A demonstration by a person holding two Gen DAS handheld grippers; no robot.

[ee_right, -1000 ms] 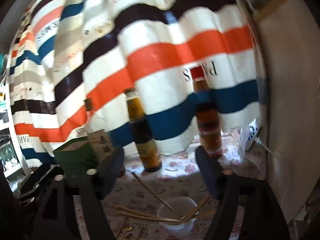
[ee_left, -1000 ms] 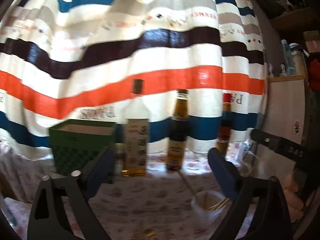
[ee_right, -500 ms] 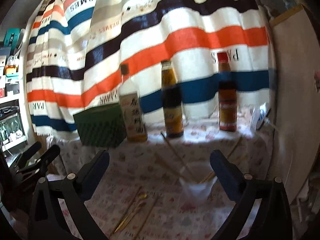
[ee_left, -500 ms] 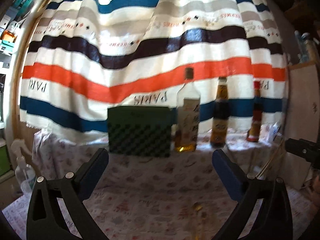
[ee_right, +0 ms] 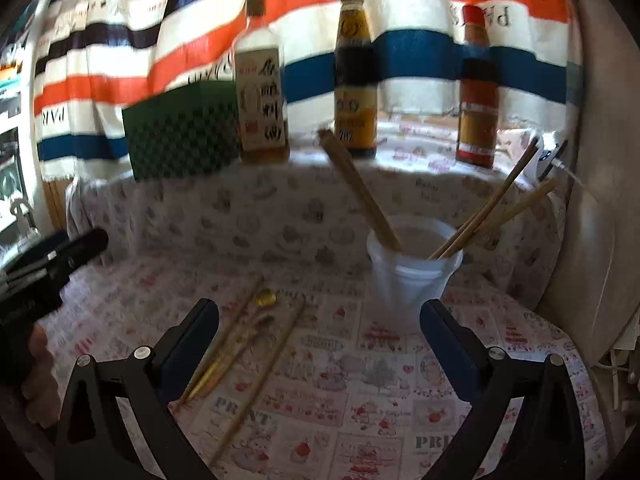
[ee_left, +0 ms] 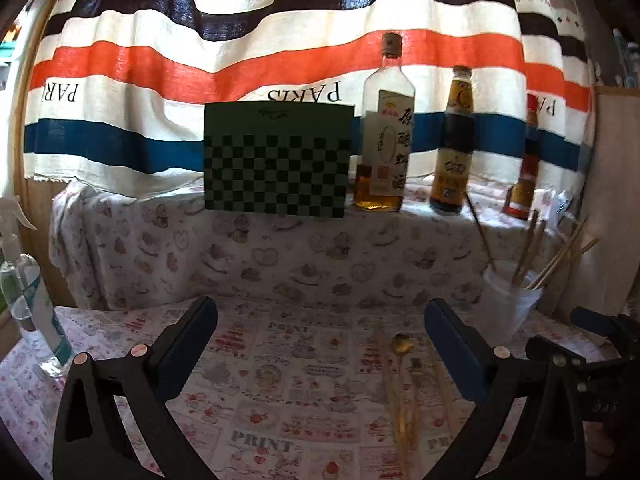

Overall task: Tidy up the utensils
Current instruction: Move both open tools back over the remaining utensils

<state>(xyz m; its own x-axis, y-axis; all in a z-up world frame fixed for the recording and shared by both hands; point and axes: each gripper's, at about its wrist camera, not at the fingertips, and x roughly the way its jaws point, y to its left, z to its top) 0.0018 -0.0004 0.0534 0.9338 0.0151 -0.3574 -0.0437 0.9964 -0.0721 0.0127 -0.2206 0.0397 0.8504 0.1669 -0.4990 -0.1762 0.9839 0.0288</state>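
Note:
A translucent white cup (ee_right: pixel 412 268) stands on the printed tablecloth with several wooden chopsticks (ee_right: pixel 486 210) leaning out of it; in the left wrist view the cup (ee_left: pixel 506 300) is at the right. A gold spoon (ee_right: pixel 240 338) and loose chopsticks (ee_right: pixel 260 380) lie flat on the cloth left of the cup; the left wrist view shows the spoon (ee_left: pixel 401 346) by the right finger. My right gripper (ee_right: pixel 319 332) is open above the cloth, nothing between its fingers. My left gripper (ee_left: pixel 320 332) is open and empty too. Each gripper shows at the edge of the other's view.
Three bottles (ee_left: pixel 384 132) (ee_left: pixel 454 140) (ee_left: pixel 526 160) and a green checkered box (ee_left: pixel 276 160) stand on a raised ledge before a striped curtain (ee_left: pixel 240 60). A spray bottle (ee_left: pixel 24 280) stands at the left. A pale board (ee_right: pixel 592 160) closes the right side.
Both grippers have come down and tilted toward the table, so the cloth, cup and loose utensils now fill the lower views. The right gripper's jaws spread wider at first.

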